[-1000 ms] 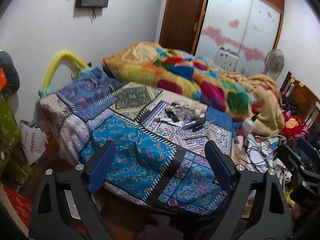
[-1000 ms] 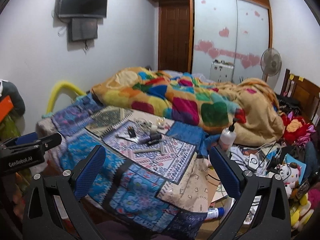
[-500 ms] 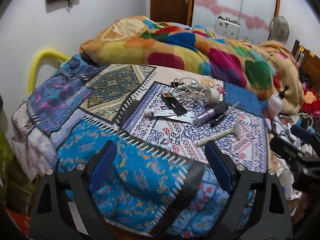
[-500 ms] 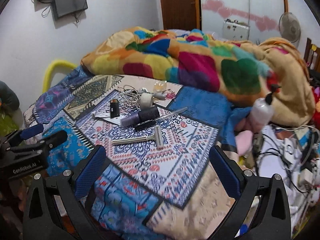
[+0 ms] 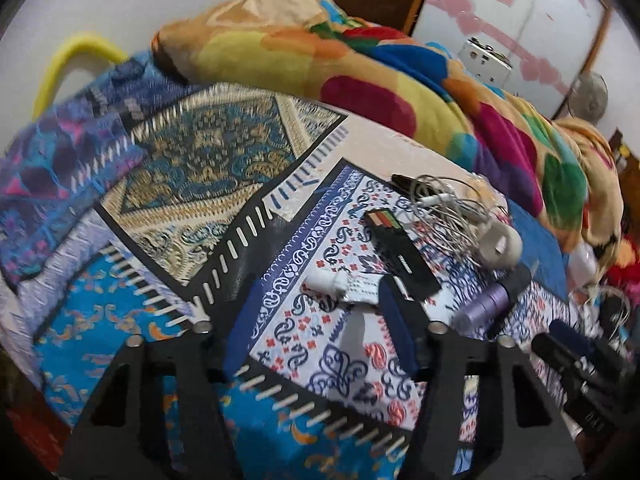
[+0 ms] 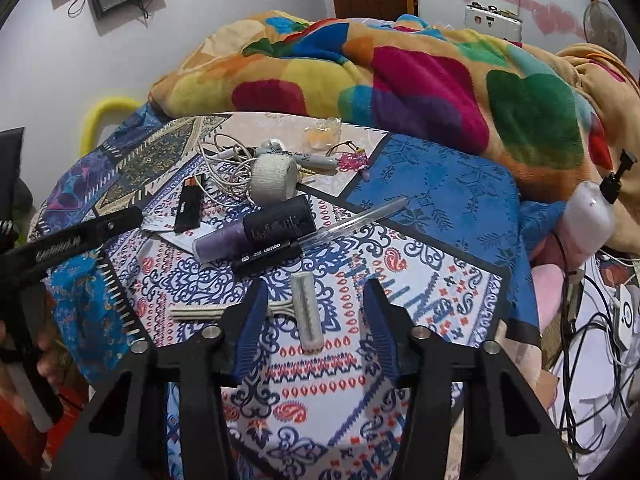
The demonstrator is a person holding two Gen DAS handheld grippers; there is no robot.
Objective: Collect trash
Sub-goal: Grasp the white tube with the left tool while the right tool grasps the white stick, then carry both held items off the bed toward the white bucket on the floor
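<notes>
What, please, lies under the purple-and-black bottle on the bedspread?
Under the purple-and-black bottle lie a black pen and white paper; how far each extends beneath is hidden.

Left gripper and right gripper: black triangular frames; blue finger pads; silver screws; white lettering on one side.

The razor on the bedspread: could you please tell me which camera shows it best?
The right wrist view: the razor lies whole and sharp, its head between the right gripper's open fingers. The left wrist view does not show it.
</notes>
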